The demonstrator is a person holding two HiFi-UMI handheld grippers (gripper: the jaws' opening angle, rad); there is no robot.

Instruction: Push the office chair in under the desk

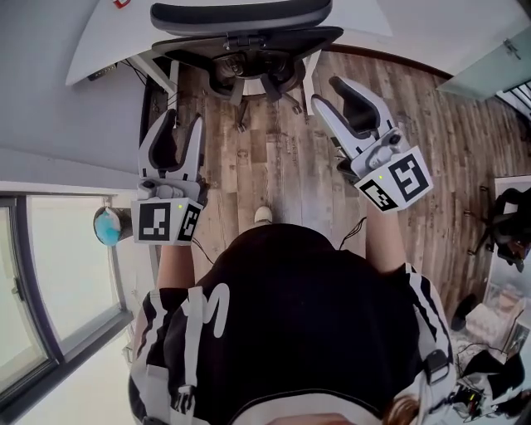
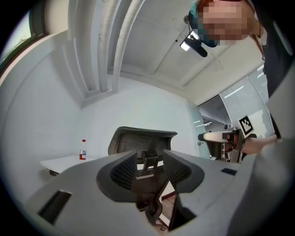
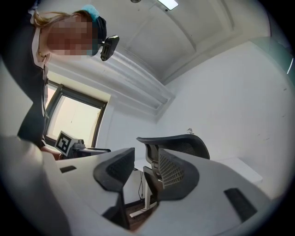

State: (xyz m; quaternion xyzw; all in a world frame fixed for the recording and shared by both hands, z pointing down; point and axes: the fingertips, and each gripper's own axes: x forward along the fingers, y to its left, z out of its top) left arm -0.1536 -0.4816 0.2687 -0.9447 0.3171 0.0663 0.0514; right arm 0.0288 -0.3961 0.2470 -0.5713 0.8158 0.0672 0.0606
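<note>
**Chair looks nearly in, both tongs empty and off it**

The office chair sits at the top of the head view. Its backrest is at the edge of the desk and its base and castors show on the floor just in front. The seat seems to be under the top already, so I judge the push done or almost done.

The left gripper and right gripper are side by side, both well apart from the chair and pointing at it. Each has its jaws partly apart with nothing between the pads. The gripper views show only the chair back far off through each gap.

If more push is needed, the next move is to bring both tongs forward onto the backrest frame. They should press evenly left and right so the chair rolls straight and doesn't swivel.

Materials:
- **Chair:** black, with a mesh backrest in a hard plastic frame, a curved top rail, and a spoked base on castors.
- **Desk:** smooth white top with a rounded edge and pale legs.
- **Floor:** wood-look planks, which should roll easily.
- **Jaws:** grey plastic with dark ribbed pads.
- **Bottle:** a small red-capped bottle stands on the desk, clear of the chair.
</note>
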